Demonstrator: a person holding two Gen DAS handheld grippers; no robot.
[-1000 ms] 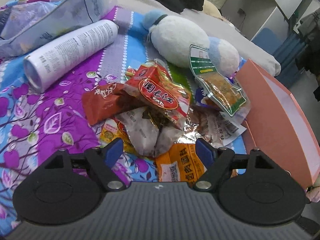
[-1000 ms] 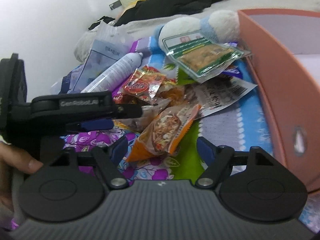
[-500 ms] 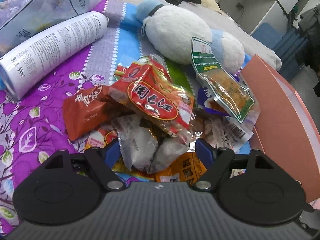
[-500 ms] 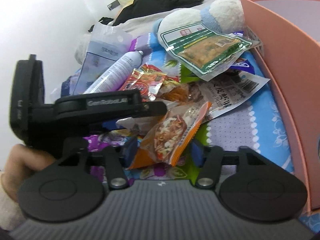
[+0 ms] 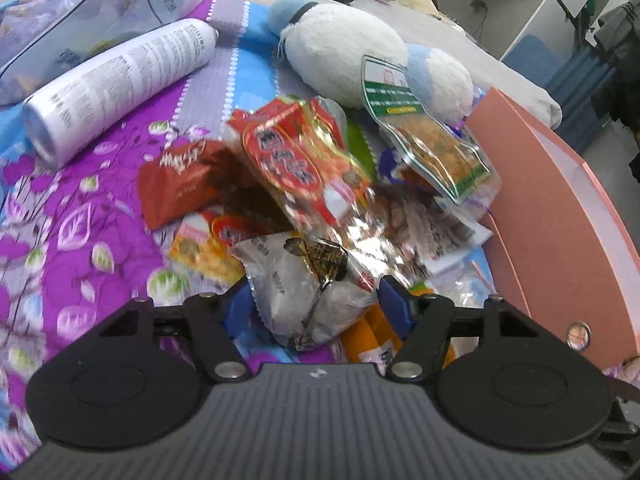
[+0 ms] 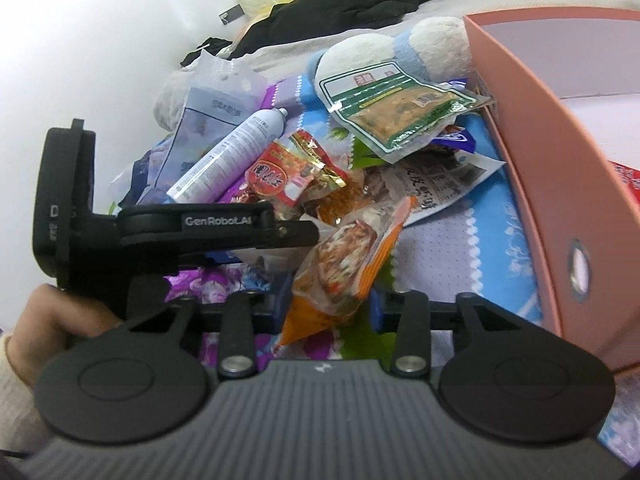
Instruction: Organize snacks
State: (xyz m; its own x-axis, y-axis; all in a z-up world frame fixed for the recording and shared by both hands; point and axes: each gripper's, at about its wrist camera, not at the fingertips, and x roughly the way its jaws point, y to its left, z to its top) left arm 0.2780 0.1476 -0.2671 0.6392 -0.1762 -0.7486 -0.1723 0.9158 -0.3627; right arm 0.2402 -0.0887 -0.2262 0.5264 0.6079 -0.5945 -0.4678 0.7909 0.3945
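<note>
on a purple floral bedspread [image 5: 60, 216], left gripper [image 5: 316, 300] pinches a crinkly silver packet [image 5: 308, 284]; right gripper [image 6: 328, 300] pinches an orange pouch [image 6: 344, 256]. most snacks remain piled at twelve o'clock beside the pink box [image 6: 532, 168].

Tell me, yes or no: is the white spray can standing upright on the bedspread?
No. The white spray can lies on its side on the floral bedspread, beyond the snack pile.

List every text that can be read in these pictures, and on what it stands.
"GenRobot.AI": on the left gripper, seen from the right wrist.
Red snack pack: Chinese characters, blurred.
White pack: Chinese print, too unclear to quote.
Spray can, green pack, clear bag: print too small.
</note>
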